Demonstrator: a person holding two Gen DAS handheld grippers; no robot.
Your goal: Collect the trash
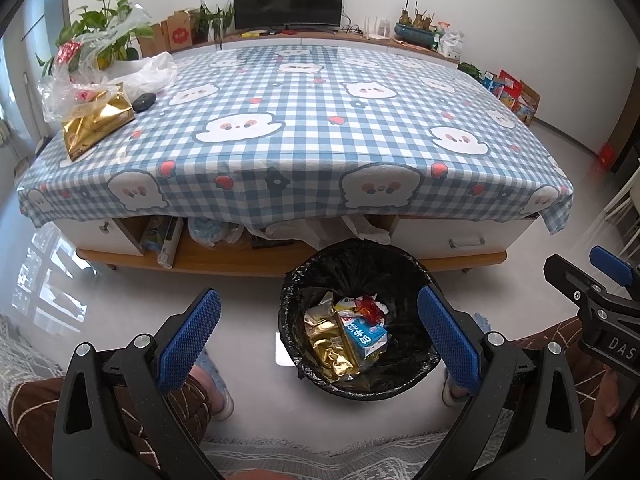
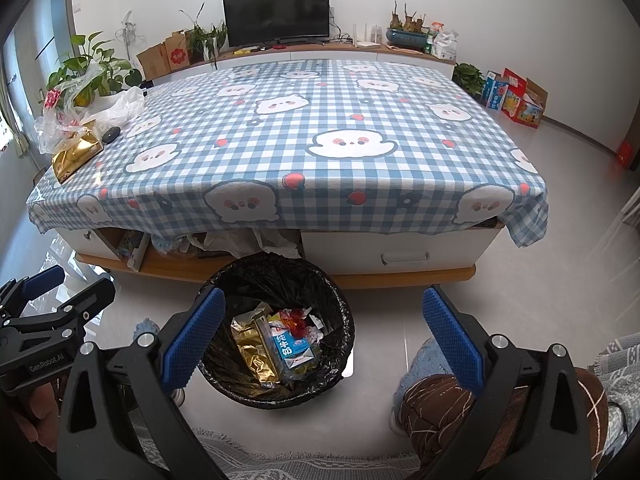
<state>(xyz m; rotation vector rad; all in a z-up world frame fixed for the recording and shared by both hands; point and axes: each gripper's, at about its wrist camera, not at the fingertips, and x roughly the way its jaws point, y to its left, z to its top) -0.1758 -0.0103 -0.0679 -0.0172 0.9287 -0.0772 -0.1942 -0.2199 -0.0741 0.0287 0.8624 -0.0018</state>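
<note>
Both sets of fingers gape empty above the bin (image 1: pixel 356 320). The gold wrapper (image 1: pixel 96 122) lies far ahead-left on the counter (image 1: pixel 320 112), nearer the left gripper (image 1: pixel 320 340), long axis diagonal.

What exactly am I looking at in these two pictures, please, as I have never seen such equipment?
A seated person holds a two-finger gripper in each hand; a fisheye camera on each looks along its blue pads. One picture is from the left gripper, the other from the right gripper. Both are open and hold nothing. On the floor between them stands a bin with a black liner, holding a milk carton and wrappers. On the checked table lie a gold bag, clear plastic bags and a small black object.
</note>
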